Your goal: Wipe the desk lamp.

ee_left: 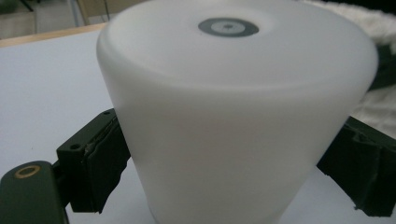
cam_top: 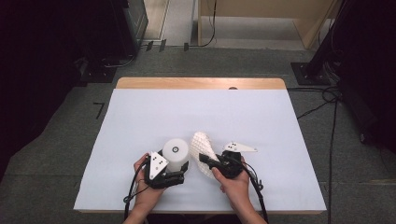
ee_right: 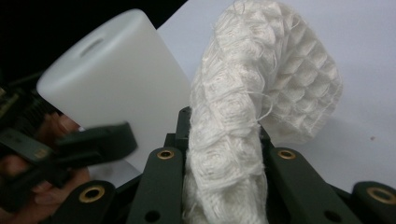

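there is one white cup (cam_top: 175, 154) and one white cloth (cam_top: 204, 148), both near the front of the desk (cam_top: 140, 116), just beside each other. the cup is smooth, matte, round and stands upside down. the cloth is soft, with a waffle texture, bent like an arch. the left hand-held gripper (cam_top: 169, 176) clamps the cup; the right hand-held gripper (cam_top: 205, 160) is clenched on the cloth.

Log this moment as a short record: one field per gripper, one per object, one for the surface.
left gripper: fingers clamp the white cup from both sides
white cup: upside down on the table, base up
right gripper: fingers shut on the waffle cloth
waffle cloth: white, bunched, arching up and over beside the cup
table: wood, covered by a white sheet
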`<state>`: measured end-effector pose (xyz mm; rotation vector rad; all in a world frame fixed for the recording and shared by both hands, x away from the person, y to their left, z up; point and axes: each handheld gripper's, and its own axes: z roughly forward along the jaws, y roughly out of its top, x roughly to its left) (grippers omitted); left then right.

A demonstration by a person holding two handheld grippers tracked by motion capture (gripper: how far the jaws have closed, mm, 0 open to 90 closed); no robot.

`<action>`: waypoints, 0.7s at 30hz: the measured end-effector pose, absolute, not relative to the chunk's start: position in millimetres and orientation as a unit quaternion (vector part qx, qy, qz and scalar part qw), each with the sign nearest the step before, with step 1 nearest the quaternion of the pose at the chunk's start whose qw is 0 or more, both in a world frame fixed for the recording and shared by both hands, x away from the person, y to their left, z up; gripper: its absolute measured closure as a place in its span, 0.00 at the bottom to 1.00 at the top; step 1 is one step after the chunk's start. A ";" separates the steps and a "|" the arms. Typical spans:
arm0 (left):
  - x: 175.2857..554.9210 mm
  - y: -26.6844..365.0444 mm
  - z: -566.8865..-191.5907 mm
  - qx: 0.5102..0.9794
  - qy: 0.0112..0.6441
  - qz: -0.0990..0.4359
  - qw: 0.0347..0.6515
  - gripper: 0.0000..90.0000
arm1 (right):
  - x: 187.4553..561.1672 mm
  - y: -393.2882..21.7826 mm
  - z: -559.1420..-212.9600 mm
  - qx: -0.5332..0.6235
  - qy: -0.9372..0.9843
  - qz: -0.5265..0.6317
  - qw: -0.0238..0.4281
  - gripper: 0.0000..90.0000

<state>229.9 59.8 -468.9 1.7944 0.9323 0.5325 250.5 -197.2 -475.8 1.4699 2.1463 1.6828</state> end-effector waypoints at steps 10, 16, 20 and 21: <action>228.6 72.5 -463.3 0.758 0.301 0.178 0.551 0.10 | 246.1 -188.5 -478.9 0.459 0.700 0.546 0.023 0.84; 228.1 67.2 -464.2 0.759 0.299 0.180 0.549 0.10 | 234.9 -190.9 -451.5 0.425 0.686 0.590 0.039 0.85; 228.7 69.0 -462.3 0.754 0.304 0.179 0.553 0.10 | 230.1 -188.6 -444.8 0.412 0.683 0.602 0.048 0.85; 228.4 69.2 -461.6 0.753 0.304 0.178 0.555 0.10 | 231.0 -186.6 -448.9 0.416 0.687 0.593 0.047 0.85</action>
